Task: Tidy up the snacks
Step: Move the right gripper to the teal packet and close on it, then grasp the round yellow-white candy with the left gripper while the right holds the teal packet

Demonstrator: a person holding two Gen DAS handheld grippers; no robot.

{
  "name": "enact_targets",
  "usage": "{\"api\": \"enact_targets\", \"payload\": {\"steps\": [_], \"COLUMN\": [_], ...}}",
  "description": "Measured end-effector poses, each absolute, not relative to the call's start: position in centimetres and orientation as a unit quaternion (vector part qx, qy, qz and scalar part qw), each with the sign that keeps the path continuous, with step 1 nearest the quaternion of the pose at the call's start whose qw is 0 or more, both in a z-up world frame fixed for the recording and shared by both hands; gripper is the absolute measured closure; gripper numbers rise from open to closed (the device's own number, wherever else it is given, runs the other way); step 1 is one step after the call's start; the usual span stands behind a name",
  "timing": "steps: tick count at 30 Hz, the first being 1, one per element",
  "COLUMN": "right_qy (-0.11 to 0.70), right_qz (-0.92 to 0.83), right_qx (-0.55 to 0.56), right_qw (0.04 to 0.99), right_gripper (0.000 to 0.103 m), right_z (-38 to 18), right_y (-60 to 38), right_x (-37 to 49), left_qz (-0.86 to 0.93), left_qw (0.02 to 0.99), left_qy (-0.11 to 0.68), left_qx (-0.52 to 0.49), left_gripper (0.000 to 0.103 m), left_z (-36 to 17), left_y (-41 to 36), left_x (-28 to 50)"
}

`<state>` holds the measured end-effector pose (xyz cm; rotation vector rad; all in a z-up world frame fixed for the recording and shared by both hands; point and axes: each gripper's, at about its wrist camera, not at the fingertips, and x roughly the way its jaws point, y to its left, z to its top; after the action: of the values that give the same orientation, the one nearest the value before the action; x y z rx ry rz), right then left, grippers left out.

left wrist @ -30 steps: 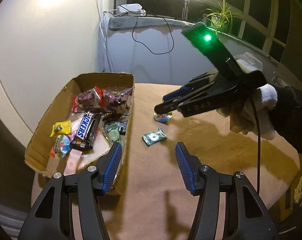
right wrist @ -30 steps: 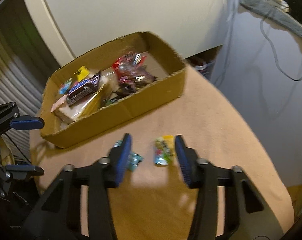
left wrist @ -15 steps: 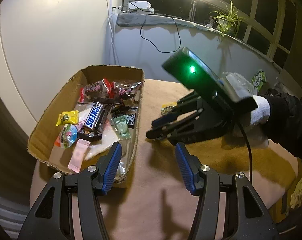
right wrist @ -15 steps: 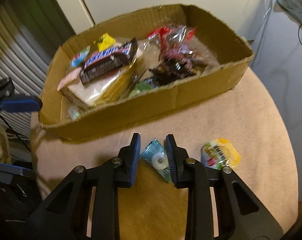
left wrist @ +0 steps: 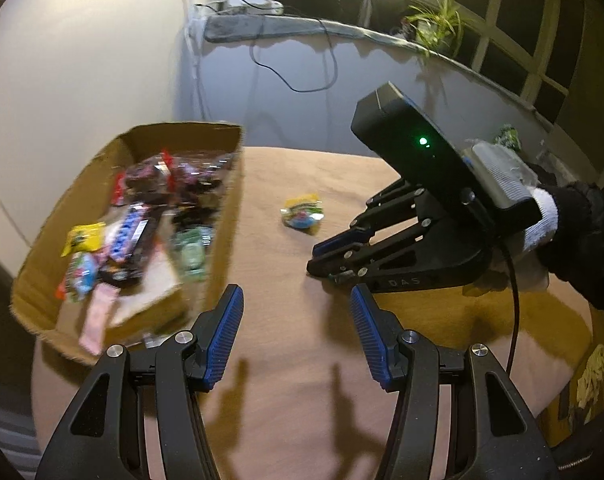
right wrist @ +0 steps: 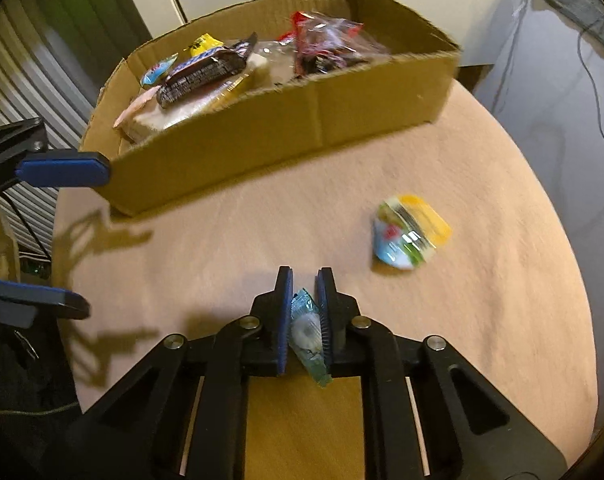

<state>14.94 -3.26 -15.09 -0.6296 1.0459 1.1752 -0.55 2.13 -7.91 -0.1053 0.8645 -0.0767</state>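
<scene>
A cardboard box (right wrist: 286,136) (left wrist: 222,216) holding several wrapped snacks, among them a Snickers bar (right wrist: 206,72), stands on the tan round table. My right gripper (right wrist: 305,280) is shut on a small teal mint candy (right wrist: 306,330), close to the tabletop; it also shows in the left wrist view (left wrist: 321,262). A yellow and blue snack pack (right wrist: 409,234) (left wrist: 303,213) lies on the table to its right. My left gripper (left wrist: 296,312) is open and empty, hovering beside the box's near corner.
The table edge curves round at the right (right wrist: 573,280). A grey wall with hanging cables (left wrist: 294,68) and a window ledge with a plant (left wrist: 437,24) lie behind. Slatted shutters (right wrist: 26,72) are left of the box.
My right gripper moved from over the yellow pack to the teal mint and closed on it. My left gripper drifted a little; the box looks closer and blurred.
</scene>
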Motion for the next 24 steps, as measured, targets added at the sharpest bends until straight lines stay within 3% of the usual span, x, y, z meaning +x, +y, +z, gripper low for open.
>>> {"api": "enact_targets", "payload": {"steps": [13,16,18,24], "right_qy": [0.451,0.443,0.444,0.433], "right_qz": [0.474,0.48,0.496,0.532], "right_qx": [-0.287,-0.261,-0.248,-0.237], "right_qw": [0.7,0.711,0.704,0.688], "right_gripper": [0.091,0.069,0.062,0.061], "right_z": [-14.9,-14.3,-14.1,-14.2], "right_y": [-8.8,-10.3,-11.2,-12.1], "right_x": [16.8,17.3,17.1,14.8], "left_qz": [-0.056,-0.058,-0.056,-0.038], "left_qw": [0.9,0.896,0.894,0.892], "left_qy": [0.431,0.438,0.442,0.446], "left_qx": [-0.042,-0.04,-0.043,-0.057], "left_gripper": [0.048,0.048,0.048,0.048], "left_z": [-8.8,-9.6,-9.9,-10.7], "left_y": [-0.9,-1.6,-1.7,-1.1], "left_x": [2.9,3.8,4.4,6.8]}}
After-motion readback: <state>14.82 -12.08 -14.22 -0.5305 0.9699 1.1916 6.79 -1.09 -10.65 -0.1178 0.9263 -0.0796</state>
